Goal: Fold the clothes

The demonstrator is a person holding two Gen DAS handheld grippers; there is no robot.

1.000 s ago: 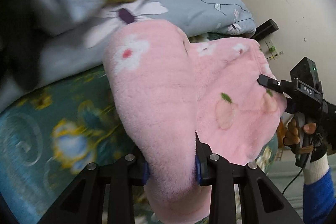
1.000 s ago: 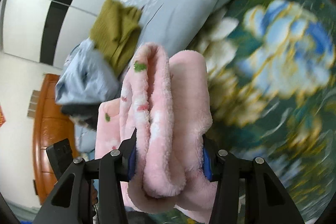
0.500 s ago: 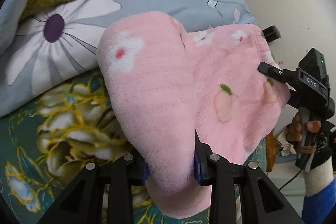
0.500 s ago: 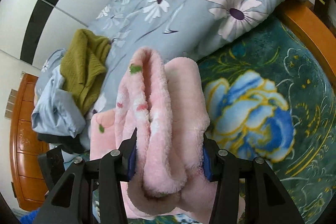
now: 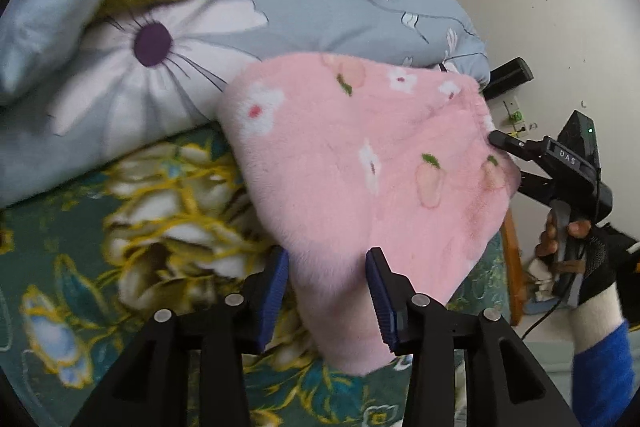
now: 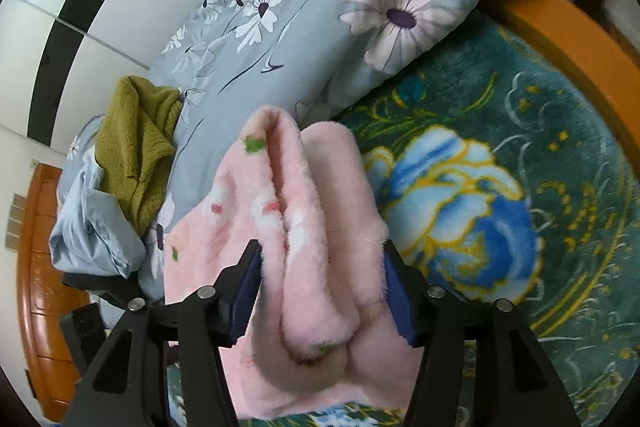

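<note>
as both tools widen, pink fleece garment (image 5: 360,187) spreads flatter than before.

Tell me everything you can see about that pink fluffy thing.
The pink garment looks like soft fleece, printed with white flowers and peaches with green leaves. It is folded into thick layers and lies partly on the green flowered blanket, beside the grey-blue quilt. The left gripper and right gripper each have a bunched end of it between their jaws, which are opening. What kind of garment it is cannot be told.
</note>
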